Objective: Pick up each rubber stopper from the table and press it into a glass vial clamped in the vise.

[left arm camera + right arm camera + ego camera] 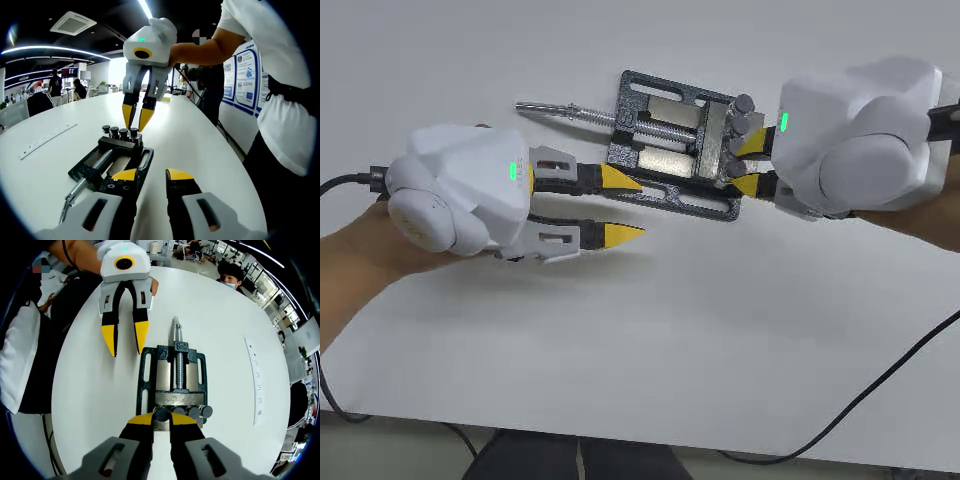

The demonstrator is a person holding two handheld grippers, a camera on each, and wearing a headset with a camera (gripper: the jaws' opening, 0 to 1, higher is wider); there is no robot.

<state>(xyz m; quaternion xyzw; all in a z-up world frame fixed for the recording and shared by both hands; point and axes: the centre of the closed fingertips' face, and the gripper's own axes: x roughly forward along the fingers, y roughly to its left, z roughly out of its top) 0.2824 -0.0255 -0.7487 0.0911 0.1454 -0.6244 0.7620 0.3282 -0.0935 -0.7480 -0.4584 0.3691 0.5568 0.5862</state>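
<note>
Now right gripper [161, 419] (jaws parted) flanks a stopper [161, 412]

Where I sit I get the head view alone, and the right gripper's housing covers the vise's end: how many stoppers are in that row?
Observer: Four stoppers stand in one row along the clamping end of the vise, as seen in the right gripper view.
Operator: Which one is the right gripper at?
Observer: The right gripper has its tongs on either side of the end stopper, at the left end of the row in its own view. I cannot tell whether they pinch it.
Operator: Anything else lying nearby?
Observer: A pale ruler-like strip lies off to one side of the vise, well apart from it.
</note>
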